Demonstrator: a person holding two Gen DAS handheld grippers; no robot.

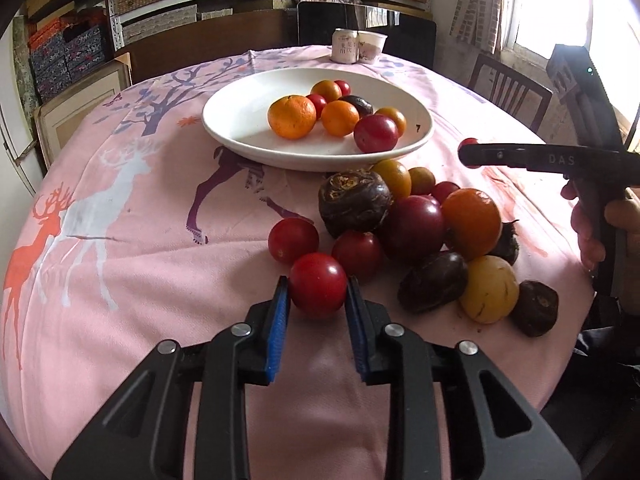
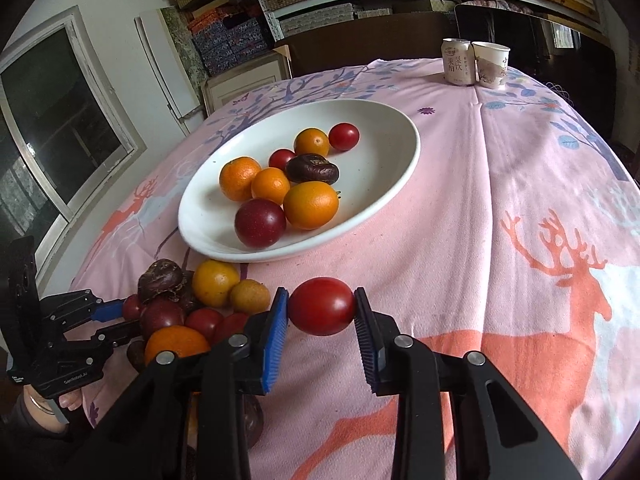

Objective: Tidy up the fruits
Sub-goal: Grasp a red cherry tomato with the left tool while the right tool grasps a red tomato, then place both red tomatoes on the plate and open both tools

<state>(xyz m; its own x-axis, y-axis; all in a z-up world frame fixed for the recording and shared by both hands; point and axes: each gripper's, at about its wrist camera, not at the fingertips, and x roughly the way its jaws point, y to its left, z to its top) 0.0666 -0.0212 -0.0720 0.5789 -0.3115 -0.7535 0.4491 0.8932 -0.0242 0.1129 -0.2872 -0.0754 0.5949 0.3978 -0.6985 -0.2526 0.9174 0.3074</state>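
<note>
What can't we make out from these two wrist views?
- Right wrist view: near part of the fruit pile is hidden behind the right gripper.
- Left wrist view: the tomato held by the right gripper is mostly covered by its finger.
- Both views: print on the can and cup is too small to read.

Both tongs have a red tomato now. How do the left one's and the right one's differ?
The left tongs pinch a round tomato low at the edge of the loose pile; the right tongs carry an oval tomato sideways, clear of the pile, nearer the white plate. The left tomato appears to sit on the pink cloth; the right one looks lifted. Both are glossy red, gripped between blue pads.
</note>
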